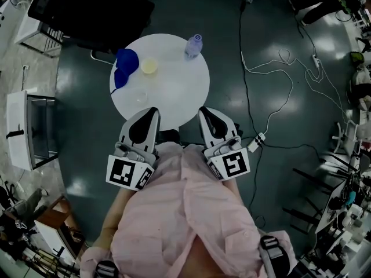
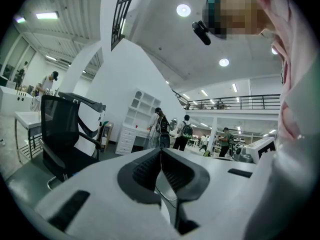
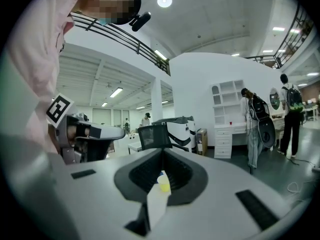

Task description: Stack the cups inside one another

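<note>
Head view: holds the left tongs [image 1: 153, 111] and right tongs [image 1: 204, 111] level, side by side over the near rim of the round white table [image 1: 185, 91]. Both pressed together and empty, probably poised short of the cups rather than working yet. Ahead-left of the left tongs: a blue cup [image 1: 124, 67], perhaps more than one, with a yellow cup [image 1: 149, 66] just beside it and a faint clear cup [image 1: 141, 96] nearer. All apart, none nested. Well beyond the right tongs, a bottle [image 1: 193, 45]. Below, dark glossy floor [image 1: 87, 126]; right of the right tongs, a loose white cable [image 1: 272, 97].

Left gripper view: tips meeting, nothing pinched. Looks level past a black office chair [image 2: 60, 144] towards white shelving [image 2: 140, 114] and distant people.

Right gripper view: closed likewise. Under the tips, a sliver of table and the yellow cup straight ahead — likely lined up as the first pick.
</note>
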### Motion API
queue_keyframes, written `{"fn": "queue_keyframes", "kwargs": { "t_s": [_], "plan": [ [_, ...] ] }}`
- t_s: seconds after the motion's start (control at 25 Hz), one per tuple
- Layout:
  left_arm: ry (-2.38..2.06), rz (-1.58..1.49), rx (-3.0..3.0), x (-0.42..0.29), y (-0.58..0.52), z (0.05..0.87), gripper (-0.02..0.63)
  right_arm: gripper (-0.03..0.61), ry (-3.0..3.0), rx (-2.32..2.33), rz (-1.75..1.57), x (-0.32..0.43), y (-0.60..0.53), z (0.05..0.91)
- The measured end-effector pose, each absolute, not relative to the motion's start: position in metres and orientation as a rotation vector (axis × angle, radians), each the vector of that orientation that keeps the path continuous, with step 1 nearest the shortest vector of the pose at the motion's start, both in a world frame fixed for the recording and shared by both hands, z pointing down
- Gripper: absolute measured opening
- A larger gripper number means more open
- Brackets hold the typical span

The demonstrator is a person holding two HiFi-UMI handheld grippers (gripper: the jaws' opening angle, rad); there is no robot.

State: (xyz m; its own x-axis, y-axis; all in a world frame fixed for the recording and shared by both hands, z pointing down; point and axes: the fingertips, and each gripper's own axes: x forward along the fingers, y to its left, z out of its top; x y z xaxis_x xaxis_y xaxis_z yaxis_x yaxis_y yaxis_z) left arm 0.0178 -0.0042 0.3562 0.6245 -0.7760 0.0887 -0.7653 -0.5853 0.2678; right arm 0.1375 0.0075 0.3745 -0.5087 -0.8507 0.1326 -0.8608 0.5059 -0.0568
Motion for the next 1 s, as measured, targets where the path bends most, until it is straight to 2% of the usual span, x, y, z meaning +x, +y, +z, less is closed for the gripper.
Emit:
{"fn": "queue_keyframes", "kwargs": {
  "t_s": [1.0],
  "plan": [
    [-1.31, -0.081, 2.557, 0.025, 0.001, 0.355, 0.02, 0.034, -2.682, 1.487, 0.162, 0.149, 0.009, 0.374]
  ]
}}
